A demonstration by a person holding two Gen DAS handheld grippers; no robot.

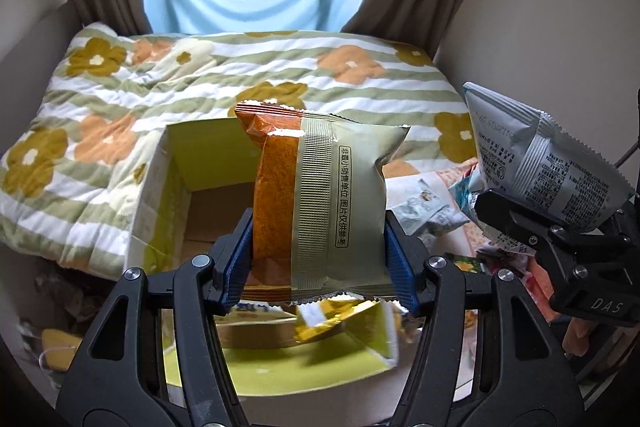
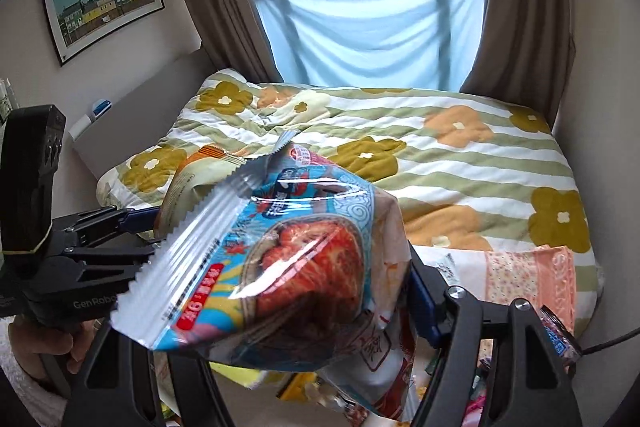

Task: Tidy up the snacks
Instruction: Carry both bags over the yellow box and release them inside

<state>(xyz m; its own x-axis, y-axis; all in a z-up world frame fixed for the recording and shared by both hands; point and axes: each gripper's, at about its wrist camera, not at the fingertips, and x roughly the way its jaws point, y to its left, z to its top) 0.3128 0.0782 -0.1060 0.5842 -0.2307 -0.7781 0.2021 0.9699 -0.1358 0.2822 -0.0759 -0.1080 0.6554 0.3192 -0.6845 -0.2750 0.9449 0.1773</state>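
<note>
My left gripper (image 1: 318,259) is shut on an orange and gold snack packet (image 1: 320,203), held upright above an open cardboard box (image 1: 160,187) with yellow-green flaps. My right gripper (image 2: 280,307) is shut on a blue and silver snack bag (image 2: 280,263) with a red food picture. In the left wrist view that bag (image 1: 536,163) and the right gripper (image 1: 556,247) are at the right, beside the box. In the right wrist view the left gripper (image 2: 120,223) with its packet (image 2: 200,183) is at the left.
A bed with a striped flower quilt (image 1: 280,75) lies behind the box. Several loose snack packets (image 1: 432,211) lie on the bed edge at the right. A pink patterned cloth (image 2: 528,275) lies there too. Curtains and a window stand at the back.
</note>
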